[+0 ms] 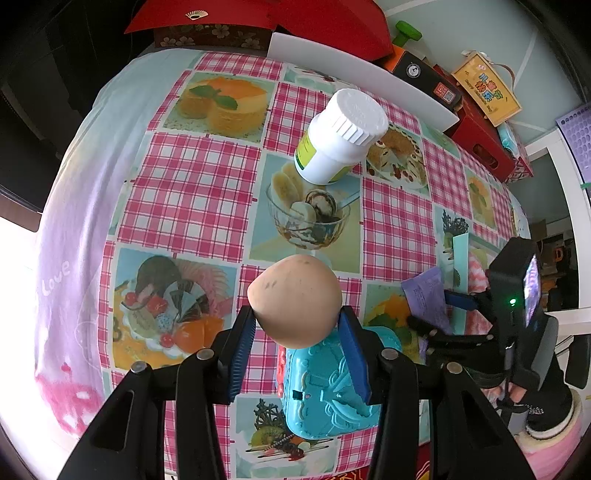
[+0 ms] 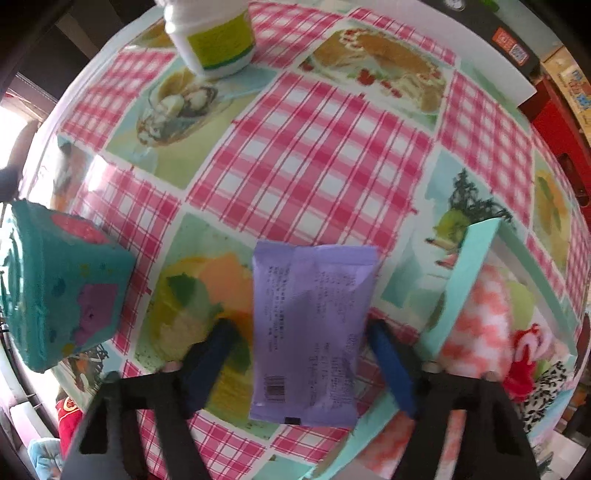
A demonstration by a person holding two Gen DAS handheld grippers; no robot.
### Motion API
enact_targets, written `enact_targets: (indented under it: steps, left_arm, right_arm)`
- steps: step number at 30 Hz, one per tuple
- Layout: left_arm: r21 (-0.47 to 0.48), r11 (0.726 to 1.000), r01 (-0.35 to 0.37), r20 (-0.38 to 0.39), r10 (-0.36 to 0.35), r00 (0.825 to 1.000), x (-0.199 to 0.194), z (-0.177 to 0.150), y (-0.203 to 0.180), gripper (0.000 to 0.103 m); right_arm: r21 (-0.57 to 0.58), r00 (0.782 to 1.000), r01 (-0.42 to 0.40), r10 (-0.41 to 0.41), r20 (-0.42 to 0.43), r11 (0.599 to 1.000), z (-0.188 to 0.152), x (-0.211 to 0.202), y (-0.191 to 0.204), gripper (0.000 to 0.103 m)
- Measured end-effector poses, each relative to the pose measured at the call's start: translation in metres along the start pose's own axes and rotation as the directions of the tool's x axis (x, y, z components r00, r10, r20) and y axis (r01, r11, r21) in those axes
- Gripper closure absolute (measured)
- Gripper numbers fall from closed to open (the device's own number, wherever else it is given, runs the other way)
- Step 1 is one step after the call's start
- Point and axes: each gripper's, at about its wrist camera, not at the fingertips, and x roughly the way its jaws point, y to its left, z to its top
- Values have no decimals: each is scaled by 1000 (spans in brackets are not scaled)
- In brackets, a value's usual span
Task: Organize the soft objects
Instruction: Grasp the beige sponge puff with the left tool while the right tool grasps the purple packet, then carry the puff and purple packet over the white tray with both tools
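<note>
A beige egg-shaped squishy toy (image 1: 295, 295) hangs above the table, and my left gripper (image 1: 295, 317) is shut on it with both blue pads pressing its sides. A flat purple packet (image 2: 314, 325) lies on the picture tablecloth (image 2: 306, 155). My right gripper (image 2: 302, 326) points down over it with a finger on each side. The right finger (image 2: 388, 362) meets the packet's edge, while a thin strip of cloth shows between the left finger (image 2: 214, 354) and the packet. The left wrist view shows the same packet (image 1: 424, 299) and the right gripper (image 1: 439, 314) at the right.
A teal toy box (image 1: 325, 391) (image 2: 62, 288) sits just below the left gripper. A white bottle (image 1: 340, 136) (image 2: 214, 33) stands further back. A mint box (image 2: 461, 273) at the right holds a pink-white fluffy item (image 2: 476, 325) and a red plush (image 2: 524, 354). Red boxes (image 1: 480, 140) line the far edge.
</note>
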Motion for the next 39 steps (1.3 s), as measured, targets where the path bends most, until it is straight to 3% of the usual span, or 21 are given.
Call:
enact_targets:
  steps: [11,26,34,39]
  left_arm:
    - [0,1000,3,2,-3,1000,-1,2,-2,55]
    - [-4,1000,-6,45,6,999,-32,1,-15,55]
    - [35,999,12,103,-16,995,-68,-12,-49,55]
    - [70,997,30,118,-38,992,-79,-28,-74,55]
  right_arm:
    - [33,999,-43,43,8,999,-10,-10,-19,43]
    - [44,995,-65,61,84,997,-5,-83,-51,44]
    - [84,989,-57,44,143,995,-34,-135,-72,44]
    - [132,984,-54,30,178,990,-60,-144,-79,43]
